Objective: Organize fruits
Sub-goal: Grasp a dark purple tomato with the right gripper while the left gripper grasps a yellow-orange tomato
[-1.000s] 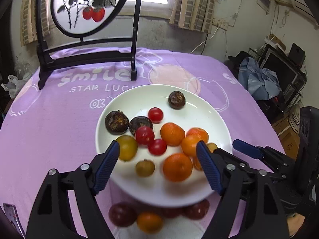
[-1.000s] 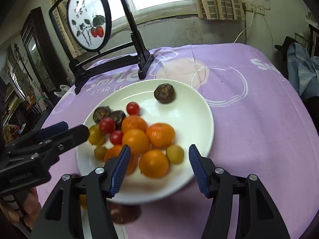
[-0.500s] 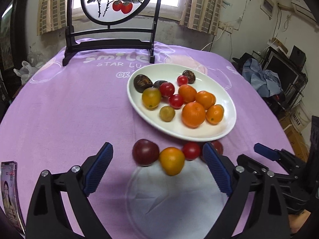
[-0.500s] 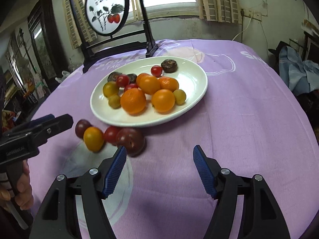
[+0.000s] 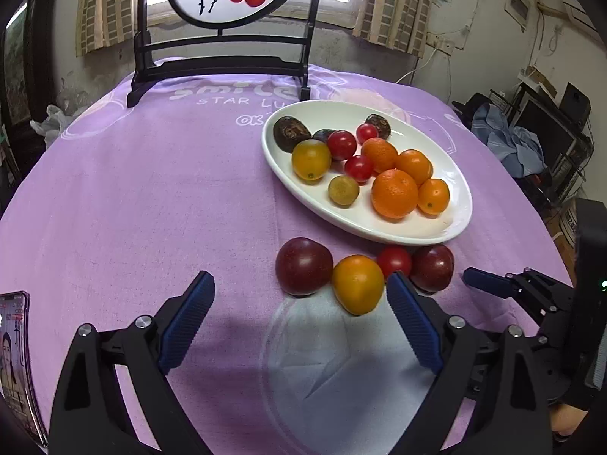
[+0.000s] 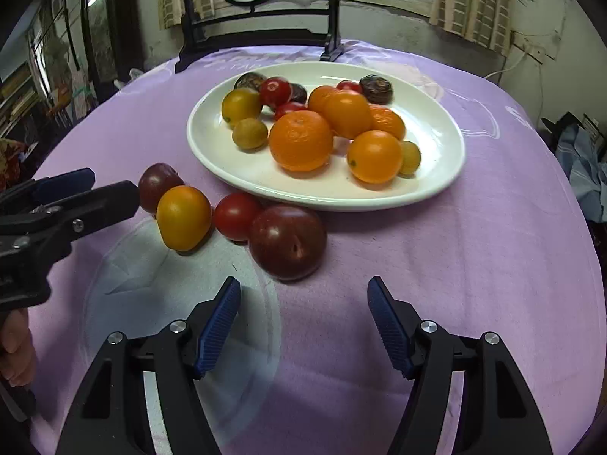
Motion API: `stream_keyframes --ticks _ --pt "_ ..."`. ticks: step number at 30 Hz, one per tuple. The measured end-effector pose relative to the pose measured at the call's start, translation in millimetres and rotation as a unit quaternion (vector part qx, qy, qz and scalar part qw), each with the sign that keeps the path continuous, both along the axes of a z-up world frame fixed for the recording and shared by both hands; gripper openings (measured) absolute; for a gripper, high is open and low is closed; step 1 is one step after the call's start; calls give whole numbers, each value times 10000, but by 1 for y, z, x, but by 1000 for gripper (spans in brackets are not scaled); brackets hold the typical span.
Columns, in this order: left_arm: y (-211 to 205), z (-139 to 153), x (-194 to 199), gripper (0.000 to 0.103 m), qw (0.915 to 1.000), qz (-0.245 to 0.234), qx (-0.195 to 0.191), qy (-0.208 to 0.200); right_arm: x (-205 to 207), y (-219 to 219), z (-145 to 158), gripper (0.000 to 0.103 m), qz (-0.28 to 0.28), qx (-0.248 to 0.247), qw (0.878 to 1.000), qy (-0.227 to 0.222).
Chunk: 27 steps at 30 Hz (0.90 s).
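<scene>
Purple cloth [image 5: 132, 197] covers the table in the left wrist view. The left gripper [image 5: 299, 303] hovers with its jaws spread wide and nothing between them. Just ahead lie four loose fruits: a dark plum [image 5: 303, 266], a yellow-orange tomato [image 5: 357, 283], a red tomato [image 5: 394, 261] and a second plum [image 5: 432, 267], beside the white plate [image 5: 461, 220] of mixed fruit.

In the right wrist view, the right gripper [image 6: 303, 305] is likewise spread and empty, near the large plum [image 6: 287, 242]. A phone [image 5: 15, 356] lies at the table's left edge.
</scene>
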<state>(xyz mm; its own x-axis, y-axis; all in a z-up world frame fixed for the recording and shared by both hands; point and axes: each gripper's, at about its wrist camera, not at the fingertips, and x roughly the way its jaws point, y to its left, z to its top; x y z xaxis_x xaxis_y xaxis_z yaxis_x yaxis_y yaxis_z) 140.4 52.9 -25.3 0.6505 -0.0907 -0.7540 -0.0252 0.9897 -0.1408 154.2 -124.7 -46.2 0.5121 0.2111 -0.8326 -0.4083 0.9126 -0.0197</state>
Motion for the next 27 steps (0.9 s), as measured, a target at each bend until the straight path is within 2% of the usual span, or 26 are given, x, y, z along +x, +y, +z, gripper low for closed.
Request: stream_keyframes --ticks 3,9,11,16,19,27 --pt "2 -2 2 91 9999 -1 -90 96 8 7 -2 71 110 -87 9999 -11" --pt "1 -4 2 91 9994 -84 -260 212 24 12 -3 71 246 77 9997 37" --pt "0 -4 2 91 9995 -79 -222 203 24 13 -2 67 343 66 9994 22" --pt "-1 -6 2 91 9996 -63 -168 234 17 13 2 42 389 173 9991 5" --pt "-3 -6 1 91 9996 -103 -137 219 14 4 5 42 258 376 9989 87" --pt "-6 -11 2 92 9996 -99 0 278 -4 -11 10 41 71 480 9988 -16"
